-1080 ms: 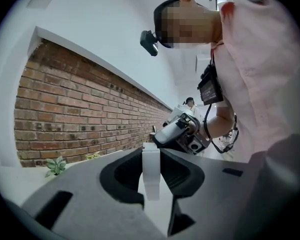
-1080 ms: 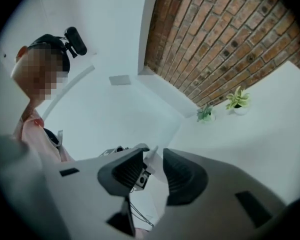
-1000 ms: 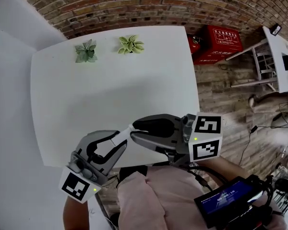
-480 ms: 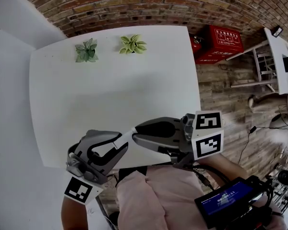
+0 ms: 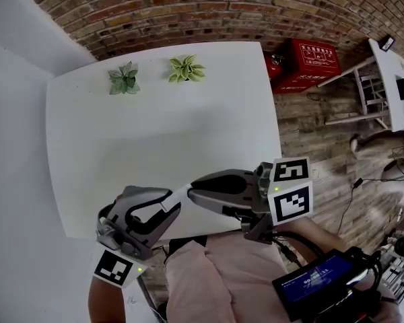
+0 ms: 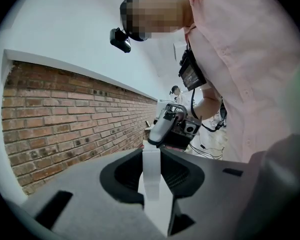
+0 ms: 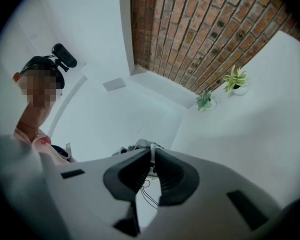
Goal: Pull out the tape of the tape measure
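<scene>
Facing left tongs (image 5: 165, 208), right tongs (image 5: 190, 193) close on tape (image 6: 151, 170).

Open passage across the tabletop (image 5: 161, 140); a dark plant (image 5: 124, 79) and a pale plant (image 5: 186, 68) block its far edge.
</scene>
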Motion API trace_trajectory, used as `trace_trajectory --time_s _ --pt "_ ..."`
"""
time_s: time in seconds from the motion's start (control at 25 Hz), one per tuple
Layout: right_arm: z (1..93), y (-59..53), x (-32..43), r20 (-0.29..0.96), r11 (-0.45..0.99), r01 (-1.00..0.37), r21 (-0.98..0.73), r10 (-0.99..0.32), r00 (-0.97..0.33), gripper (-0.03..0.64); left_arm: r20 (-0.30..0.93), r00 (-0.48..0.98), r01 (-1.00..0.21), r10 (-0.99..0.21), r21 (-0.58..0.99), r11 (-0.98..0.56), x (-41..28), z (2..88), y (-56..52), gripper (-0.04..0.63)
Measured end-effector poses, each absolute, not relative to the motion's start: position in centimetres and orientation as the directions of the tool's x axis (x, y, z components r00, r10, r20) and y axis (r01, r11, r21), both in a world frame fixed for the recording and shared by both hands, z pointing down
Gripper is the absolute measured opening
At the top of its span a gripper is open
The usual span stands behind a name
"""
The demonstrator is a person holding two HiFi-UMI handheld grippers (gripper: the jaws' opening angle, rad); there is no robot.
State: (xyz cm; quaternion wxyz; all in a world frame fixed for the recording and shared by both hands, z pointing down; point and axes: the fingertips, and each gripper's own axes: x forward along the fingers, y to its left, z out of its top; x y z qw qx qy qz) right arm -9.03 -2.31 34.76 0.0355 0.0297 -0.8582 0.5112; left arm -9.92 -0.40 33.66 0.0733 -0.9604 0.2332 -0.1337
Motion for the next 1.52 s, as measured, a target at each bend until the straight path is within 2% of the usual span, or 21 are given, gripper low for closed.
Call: trace_trajectory --time_s 1.52 --pt "34.1 -4.3 -3.4 0.153 0.521 -0.218 -0.825 -0.165 -0.974 0.034 0.253 0.834 -0.455 -0.490 -0.188 -0.871 -12.2 34.8 1.2 0.101"
